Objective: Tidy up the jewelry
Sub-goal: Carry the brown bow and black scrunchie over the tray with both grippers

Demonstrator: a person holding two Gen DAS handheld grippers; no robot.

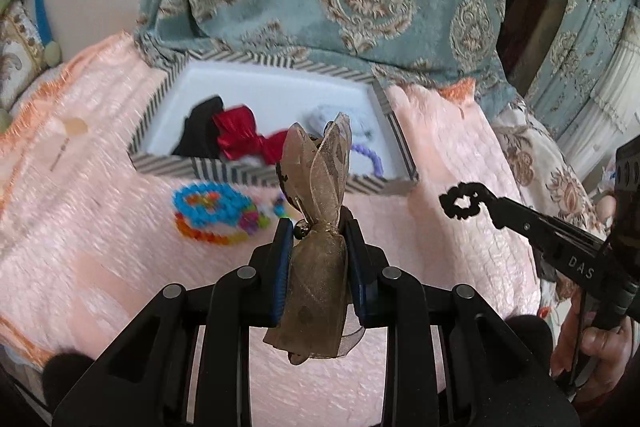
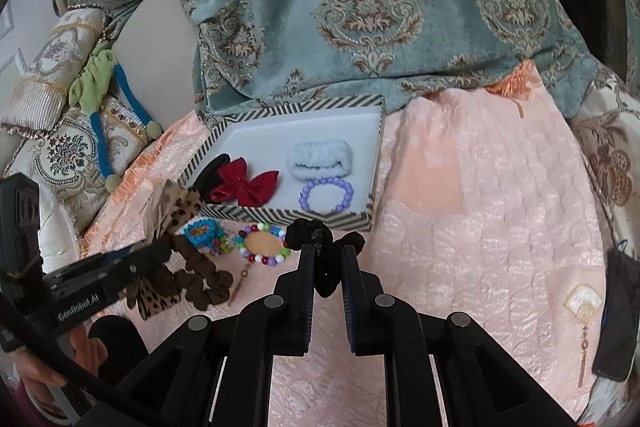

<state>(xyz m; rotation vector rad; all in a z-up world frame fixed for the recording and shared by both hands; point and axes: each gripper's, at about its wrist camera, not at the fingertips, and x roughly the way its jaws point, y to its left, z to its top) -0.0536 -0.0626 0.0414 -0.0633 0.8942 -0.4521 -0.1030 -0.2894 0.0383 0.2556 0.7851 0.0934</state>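
Left wrist view: a brown organza bow (image 1: 318, 255) is clamped between the left gripper (image 1: 319, 227) jaws, while a black scrunchie (image 2: 320, 239) is pinched by the right gripper (image 2: 326, 253).

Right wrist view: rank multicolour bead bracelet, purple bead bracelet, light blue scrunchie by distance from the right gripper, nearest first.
From the right gripper:
1. Multicolour bead bracelet, on the pink cloth, just left.
2. Purple bead bracelet, inside the striped box, near wall.
3. Light blue scrunchie, deeper in the box.

Bracelets (image 2: 262, 245) on quilt (image 2: 480, 207) before box (image 2: 280, 213); bow (image 2: 244, 183), scrunchie (image 2: 320, 155) inside.
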